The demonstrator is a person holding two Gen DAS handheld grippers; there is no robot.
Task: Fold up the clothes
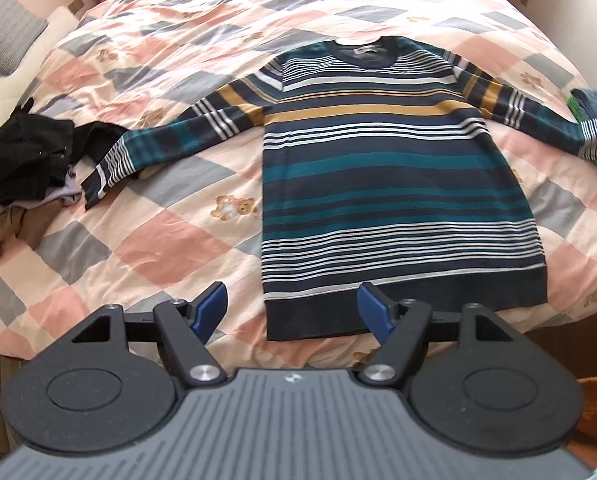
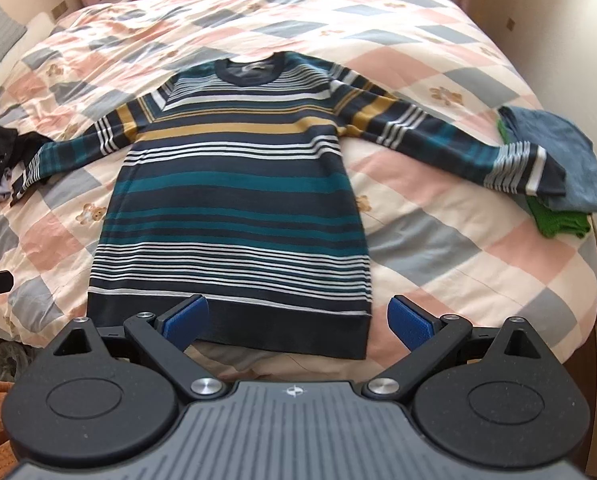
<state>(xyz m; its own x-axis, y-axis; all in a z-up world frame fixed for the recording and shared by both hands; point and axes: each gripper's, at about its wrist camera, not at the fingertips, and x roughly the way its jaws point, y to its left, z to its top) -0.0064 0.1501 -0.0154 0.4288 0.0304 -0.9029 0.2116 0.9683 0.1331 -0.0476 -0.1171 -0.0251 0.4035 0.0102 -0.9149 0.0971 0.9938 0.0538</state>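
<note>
Left tongs [image 1: 292, 310]: spread wide, blue pads [image 1: 212, 306] apart, gripping nothing, poised just above the sweater's hem at its left corner.
Right tongs [image 2: 298, 322]: equally wide apart, empty, over the hem's right corner.
Sweater [image 1: 378, 184]: lay flat and face up on the bed [image 1: 158, 240], both sleeves stretched outward, neckline away from the cameras; navy, teal, white and mustard stripes.
Left sleeve cuff: touched a dark clothes heap [image 1: 22, 160].
Right sleeve cuff: rested on folded blue and green garments [image 2: 558, 168].

no readable text, sweater neck label [image 1: 365, 50] too blurred
</note>
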